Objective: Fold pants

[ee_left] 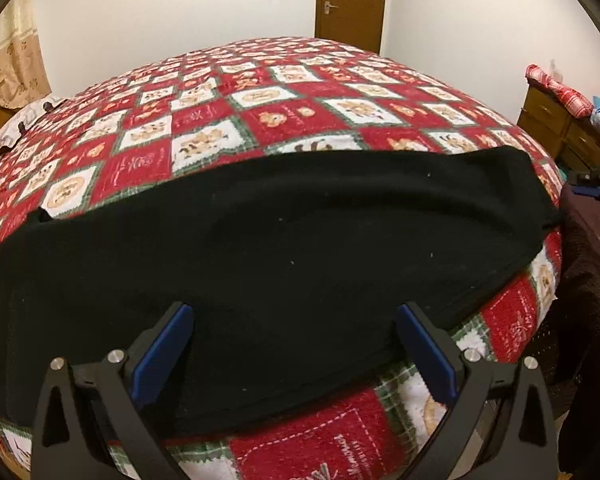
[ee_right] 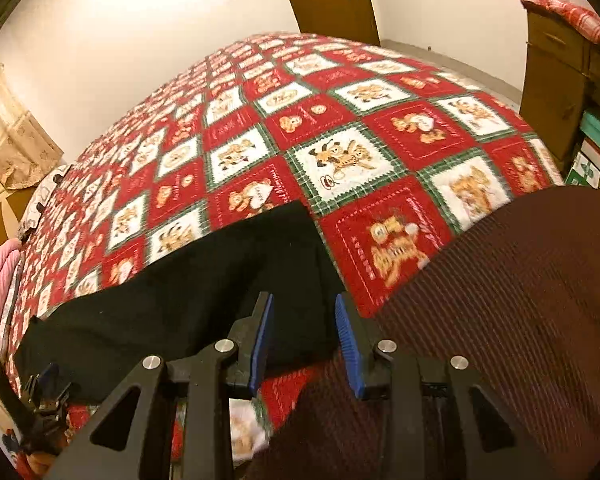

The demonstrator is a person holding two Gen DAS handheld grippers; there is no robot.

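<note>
Left wrist view, bedroom: black pants (ee_left: 280, 232) lie in a long folded band across the near part of a bed (ee_left: 300, 80) covered in a red-and-white bear-print quilt. Trouble could come at the near hem, which sits close to the mattress edge; a careless drag toward the person could pull the band off or spoil the fold. Thick, limp cloth may also bunch if only the top layer is pinched. Left gripper (ee_left: 296, 320) hovers over that hem, its jaws spread wide and released, the pants beneath and between them but not pinched. In the right wrist view, the right gripper (ee_right: 304, 312) has its jaws partly apart and empty, above the pants' right end, beside a dark ribbed sleeve (ee_right: 520, 300).
</note>
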